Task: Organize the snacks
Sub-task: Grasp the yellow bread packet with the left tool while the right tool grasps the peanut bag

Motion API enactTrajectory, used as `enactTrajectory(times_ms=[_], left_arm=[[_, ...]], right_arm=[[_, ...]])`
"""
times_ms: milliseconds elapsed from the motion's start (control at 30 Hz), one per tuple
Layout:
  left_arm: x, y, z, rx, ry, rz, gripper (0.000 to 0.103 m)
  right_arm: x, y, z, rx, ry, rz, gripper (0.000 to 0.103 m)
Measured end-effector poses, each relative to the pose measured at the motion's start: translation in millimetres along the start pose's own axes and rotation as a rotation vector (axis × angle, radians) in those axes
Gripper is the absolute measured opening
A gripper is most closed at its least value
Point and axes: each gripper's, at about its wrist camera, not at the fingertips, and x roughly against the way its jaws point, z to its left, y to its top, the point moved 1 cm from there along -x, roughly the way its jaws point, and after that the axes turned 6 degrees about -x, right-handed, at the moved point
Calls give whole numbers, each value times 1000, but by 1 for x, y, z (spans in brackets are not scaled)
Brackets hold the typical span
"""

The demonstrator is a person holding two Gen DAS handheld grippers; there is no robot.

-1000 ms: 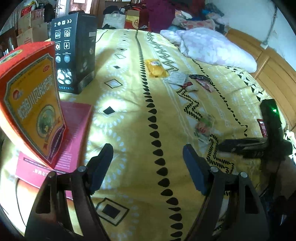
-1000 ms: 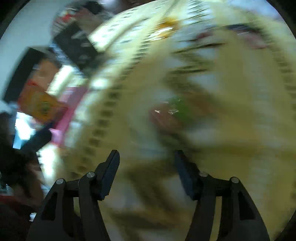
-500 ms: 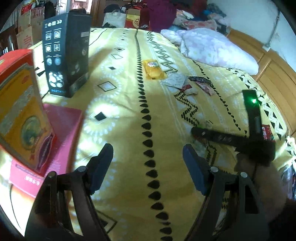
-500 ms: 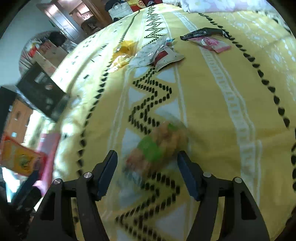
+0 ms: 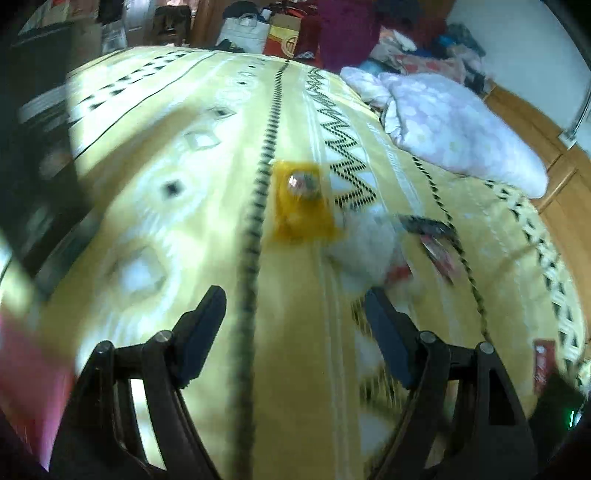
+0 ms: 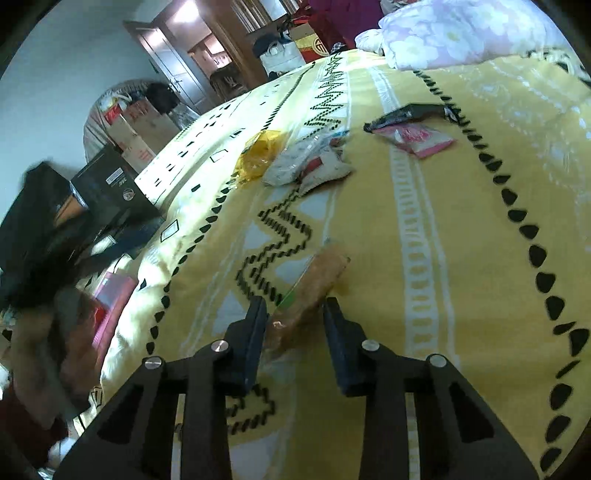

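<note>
— So what changed since half a second back?

— Plenty. The left gripper (image 5: 295,314) has swung away from the red box and the black box (image 6: 110,184); its view is now blurred and faces the yellow packet (image 5: 301,205) up the bedspread (image 5: 207,147). Its fingers are wide apart, nothing between them. The right gripper (image 6: 295,317) has narrowed: earlier its fingers stood spread either side of the brown snack (image 6: 310,291), and now they sit close on both flanks of it. Whether they actually pinch it I cannot tell.

— Where does that snack lie?

— On the bedspread beside the black zigzag stripe, its near end between the right fingers, its far end pointing up the bed.

— And round about?

— Largest first: one lilac quilt (image 6: 454,33) at the head of the bed; the black box at the left edge; a pink box (image 6: 110,299) below it. The left hand (image 6: 44,332) shows as a blur at lower left of the right view.

— Nothing blocking?

— The stretch from the brown snack to the others is bare cloth.

— Count the other snacks.

— One yellow packet, two white packets (image 6: 306,162) touching just right of it, then apart from those one pink packet (image 6: 417,138) with one black wrapper (image 6: 406,112) against its far edge. A small red packet (image 5: 543,365) lies near the bed's right edge in the left view.
</note>
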Motion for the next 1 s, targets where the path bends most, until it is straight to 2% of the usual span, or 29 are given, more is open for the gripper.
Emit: enactTrajectory(times_ms=[167,200,267,400,467,500,567,767,800,867,900,933,1000], left_arm=[[-53,42,-2,-1,49,3,81],[-63,46,-4,-5,61,9,85],[-82,51,-8,-23,104,20,85],[-113,54,-4,-47,202,52,85],[-114,54,-4,-66,233,57,66],[-112,55,-5,-69,227,49,42],[-97,53,-5,-65,203,46,41],[-9,26,-15,-139,243,-66,40],[2,20,-17,-146,241,-71,40],[22,5,-15,-137,229,-71,40],[31,-3,-12,-129,220,-66,40],[40,-12,-10,-124,215,-65,40],[52,-25,-8,-122,215,-65,41]], right_arm=[[-7,1,-16,-57,66,4,34],[-8,1,-19,-72,81,8,34],[-10,3,-26,-103,113,9,33],[-12,2,-26,-107,117,3,33],[-14,3,-28,-120,130,7,33],[-14,4,-29,-124,134,7,33],[-14,4,-29,-121,132,5,33],[-11,3,-23,-100,87,5,35],[-9,3,-19,-87,54,1,37],[-1,3,-9,-64,-18,-22,50],[4,4,-5,-53,-58,-41,62],[11,4,1,-42,-120,-71,65],[16,6,6,-54,-176,-80,65]])
